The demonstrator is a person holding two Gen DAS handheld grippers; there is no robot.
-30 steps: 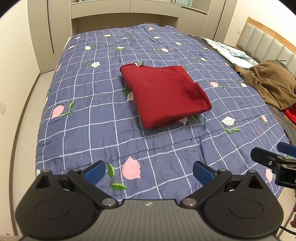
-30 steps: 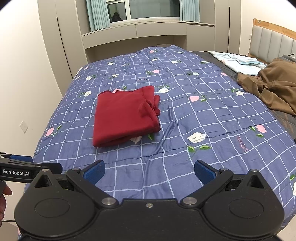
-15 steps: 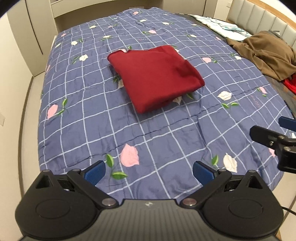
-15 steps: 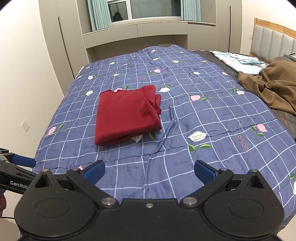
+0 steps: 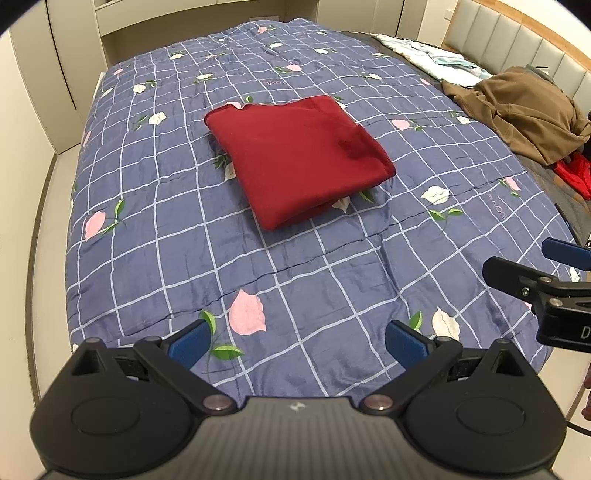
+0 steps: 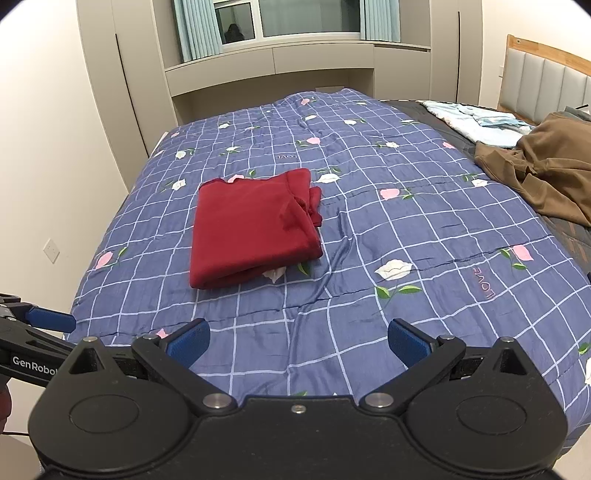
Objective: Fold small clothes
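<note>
Both sets of jaws stand wide apart and hold nothing. The left gripper [image 5: 297, 341] hangs over the near edge of the bed, and the right gripper [image 6: 298, 341] sits just beside it on its own side, also over the near edge. Each one shows at the border of the other's view.

Over the last second the left gripper has tipped downward and eased a little nearer the bed: the wardrobes have slid out of the top of its view and the quilt now fills most of it. The right one has barely shifted. Neither has touched the red garment [image 5: 299, 158], which has not moved; it lies well ahead of both, near the middle of the quilt, already folded into a neat thick rectangle with a loose bunch of cloth at its far right corner [image 6: 308, 201]. To me this piece looks finished, and the pair seem to be drawing back from it, so the next job is probably to fetch another item.

The quilt [image 6: 369, 236] is blue with a white grid and pink and white flowers, soft and slightly rumpled. Off to the right a brown garment [image 5: 524, 110] lies in a heap near the padded headboard [image 6: 546, 85], with something red [image 5: 574, 173] poking out beside it and pale folded cloth [image 6: 476, 118] farther back. Beige wardrobes [image 6: 122, 85] and a curtained window [image 6: 288, 18] close the far end.
</note>
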